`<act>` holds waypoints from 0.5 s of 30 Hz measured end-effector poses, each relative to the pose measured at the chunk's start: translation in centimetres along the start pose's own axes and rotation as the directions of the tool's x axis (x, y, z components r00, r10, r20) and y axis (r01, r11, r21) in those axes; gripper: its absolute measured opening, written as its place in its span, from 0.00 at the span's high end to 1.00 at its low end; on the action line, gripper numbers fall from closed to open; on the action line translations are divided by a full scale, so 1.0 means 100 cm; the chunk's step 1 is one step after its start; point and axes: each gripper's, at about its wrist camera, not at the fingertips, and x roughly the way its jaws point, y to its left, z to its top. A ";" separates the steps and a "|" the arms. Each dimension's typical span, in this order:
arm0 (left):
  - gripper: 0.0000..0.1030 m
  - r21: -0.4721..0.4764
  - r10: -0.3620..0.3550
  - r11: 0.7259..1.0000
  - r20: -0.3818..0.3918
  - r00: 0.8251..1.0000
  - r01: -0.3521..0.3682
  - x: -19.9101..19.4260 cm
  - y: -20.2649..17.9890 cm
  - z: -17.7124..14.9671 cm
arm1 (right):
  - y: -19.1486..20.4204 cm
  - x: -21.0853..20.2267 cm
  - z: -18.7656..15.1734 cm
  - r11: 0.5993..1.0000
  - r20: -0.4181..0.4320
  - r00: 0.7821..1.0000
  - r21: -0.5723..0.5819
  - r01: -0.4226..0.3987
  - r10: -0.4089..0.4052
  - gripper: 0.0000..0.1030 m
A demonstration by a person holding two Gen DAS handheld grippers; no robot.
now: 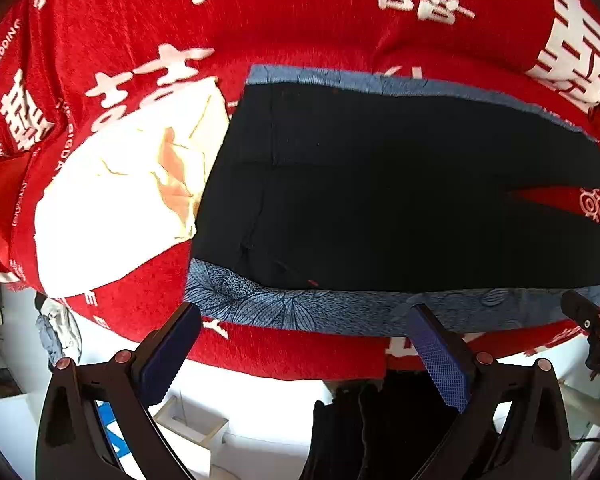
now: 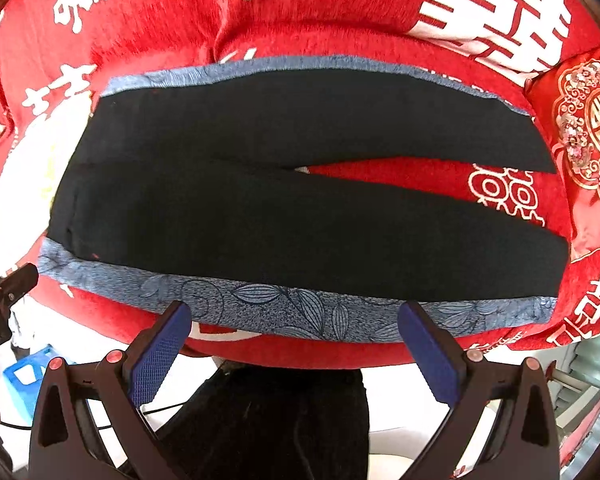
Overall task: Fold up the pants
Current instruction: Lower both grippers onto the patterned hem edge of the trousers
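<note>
Dark navy pants point(image 2: 260, 208) lie spread flat on a red bed cover, waist at the left, two legs running right with a narrow gap between them. A blue leaf-patterned stripe point(image 2: 292, 312) runs along the near outer seam and another along the far seam. The pants also show in the left wrist view point(image 1: 380, 200). My left gripper point(image 1: 304, 316) is open and empty, hovering just before the near stripe by the waist end. My right gripper point(image 2: 296, 316) is open and empty, just before the near stripe at mid-leg.
A red cover with white characters point(image 2: 160, 20) covers the bed. A white folded cloth point(image 1: 120, 208) lies left of the waist. An embroidered red cushion point(image 2: 588, 128) sits at the right. A blue stool point(image 2: 24, 380) and white floor lie below the bed edge.
</note>
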 end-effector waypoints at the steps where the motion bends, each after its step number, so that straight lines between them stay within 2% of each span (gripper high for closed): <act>1: 0.00 -0.001 -0.001 1.000 -0.001 1.000 0.001 0.005 0.001 0.000 | 0.002 0.004 -0.001 1.000 0.000 1.000 0.000 0.001 -0.001 0.00; 9: 0.00 -0.017 -0.019 1.000 0.013 1.000 0.019 0.039 0.005 -0.003 | 0.011 0.043 -0.011 1.000 -0.018 0.999 -0.001 0.030 -0.030 0.00; 15: 0.00 0.004 0.004 1.000 0.026 1.000 -0.005 0.059 0.005 -0.006 | 0.018 0.065 -0.011 0.995 -0.023 0.996 -0.044 0.085 -0.086 0.00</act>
